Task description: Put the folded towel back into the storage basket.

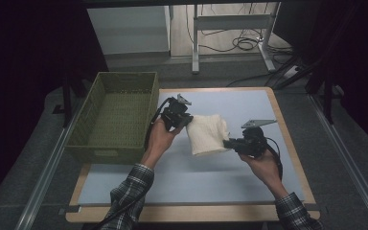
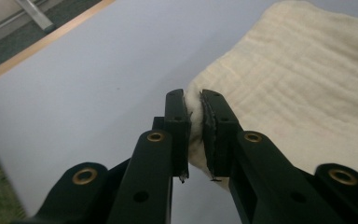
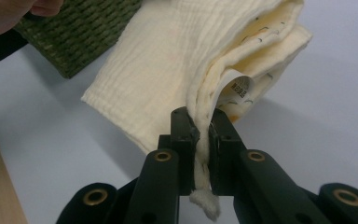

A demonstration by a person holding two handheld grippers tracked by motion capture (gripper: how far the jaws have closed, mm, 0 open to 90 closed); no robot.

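— Both pairs of jaws are pinched right down on cloth, yes? Start with your left.

— Your left gripper (image 2: 194, 100) has its two black jaws almost together, with only a thin fold of the cream towel (image 2: 303, 79) squeezed between the pads. In the left gripper view the fabric bulges out just above and below the tips (so the pads are pressing, not merely flanking it).

— And your right?

— Same story. Your right gripper (image 3: 200, 119) is clamped on a bunched edge of the towel (image 3: 168, 60); a small tuft of cloth pokes out below the pads, and a white care label (image 3: 240, 88) curls out of the folds just above the tips.

— Where does the towel sit?

— From the high view, the towel (image 1: 207, 133) is stretched between your two grippers, folded into a thick pad, over the middle of the pale blue mat (image 1: 211, 182) that covers the table. Your left gripper (image 1: 188, 120) grips its upper left corner and your right gripper (image 1: 226, 143) its lower right corner. Whether its underside touches the mat or hangs just clear, I cannot tell.

— Anything near it?

— A green woven basket (image 1: 106, 151) stands at the mat's left edge, just beside your left hand (image 1: 160, 136). In the right gripper view a corner of that basket (image 3: 81, 35) shows behind the towel, apart from it. Your right hand (image 1: 263, 165) sits near the mat's right side, checked sleeve behind it.
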